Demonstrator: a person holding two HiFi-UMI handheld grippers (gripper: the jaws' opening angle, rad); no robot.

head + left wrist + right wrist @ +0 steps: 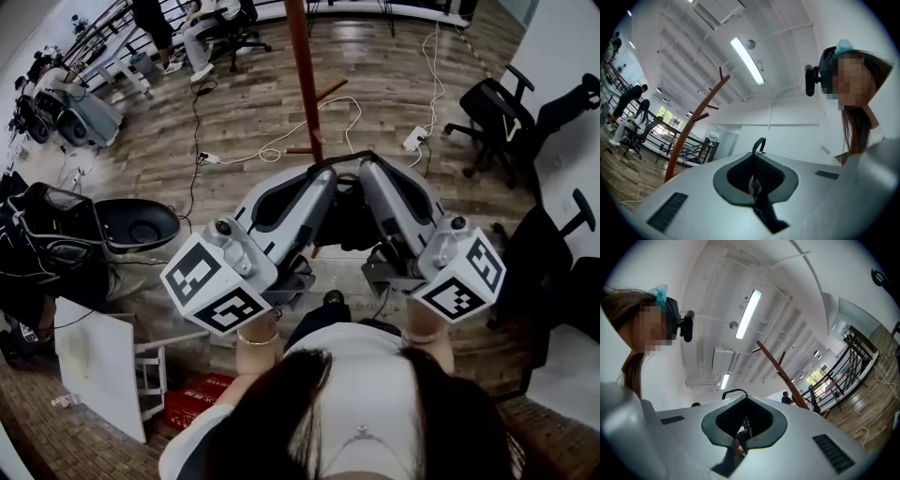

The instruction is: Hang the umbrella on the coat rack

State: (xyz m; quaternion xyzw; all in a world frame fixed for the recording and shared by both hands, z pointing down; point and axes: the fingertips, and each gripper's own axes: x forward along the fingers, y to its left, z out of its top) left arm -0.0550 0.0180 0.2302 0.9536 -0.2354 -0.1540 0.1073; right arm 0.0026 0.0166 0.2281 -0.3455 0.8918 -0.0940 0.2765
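I'm holding the left claw [325, 178] and right claw [367, 171] tip to tip, each one clamped on the black umbrella [349, 220], which is hanging between them above the wooden floor [234, 122]. Its strap loop [760, 142] is arching over the tips, I judge so a peg of the coat rack [303, 75] just ahead can catch it.

We are holding the black umbrella [345, 220] closed and compact, its strap loop [760, 139] sticking up. The reddish-brown wooden coat rack [302, 75] is standing upright on the floor just ahead.
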